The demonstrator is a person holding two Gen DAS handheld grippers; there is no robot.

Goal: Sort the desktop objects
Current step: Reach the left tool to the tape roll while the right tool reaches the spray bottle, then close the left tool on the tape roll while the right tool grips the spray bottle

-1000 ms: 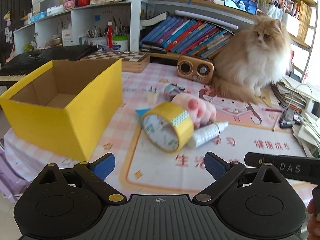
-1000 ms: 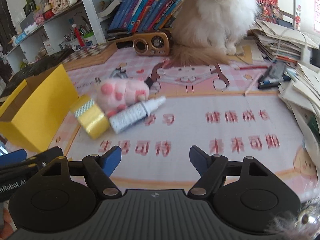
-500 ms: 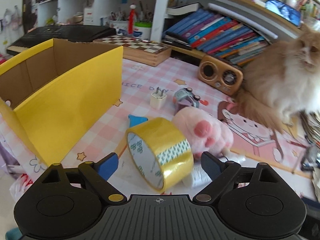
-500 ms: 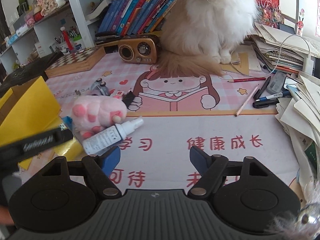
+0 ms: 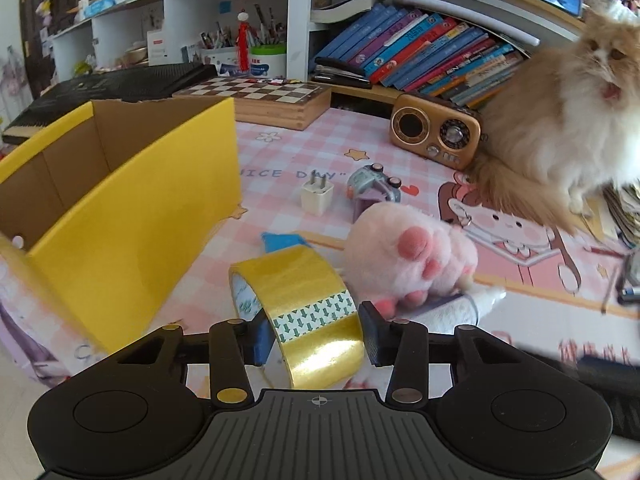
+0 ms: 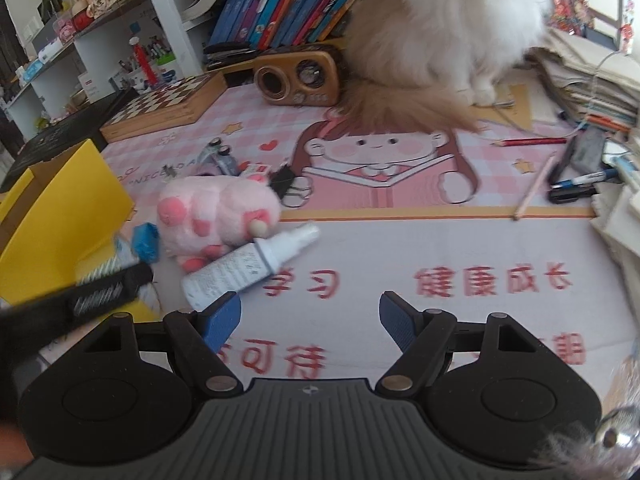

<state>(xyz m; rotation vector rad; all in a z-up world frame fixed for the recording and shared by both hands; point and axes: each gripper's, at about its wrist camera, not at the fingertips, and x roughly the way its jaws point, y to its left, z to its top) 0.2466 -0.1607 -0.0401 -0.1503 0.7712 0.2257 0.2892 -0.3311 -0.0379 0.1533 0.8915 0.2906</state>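
Now the left tool (image 5: 314,334) has just closed, pinching the tape roll (image 5: 298,310) (right tool (image 6: 310,322) spread)

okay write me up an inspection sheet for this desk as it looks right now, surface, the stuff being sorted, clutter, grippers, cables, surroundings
Surface: pink cartoon mat covers the desk.
Job's things: yellow tape roll between the left fingers; plush paw resting on the white bottle; plug; open yellow box.
Clutter: pencils and pens beside a paper stack.
Grippers: left gripper has just been closing, pads against the roll; right gripper open, nothing between its fingers.
Cables: thin white cord on the papers.
Surroundings: cat, radio, chessboard, bookshelves.
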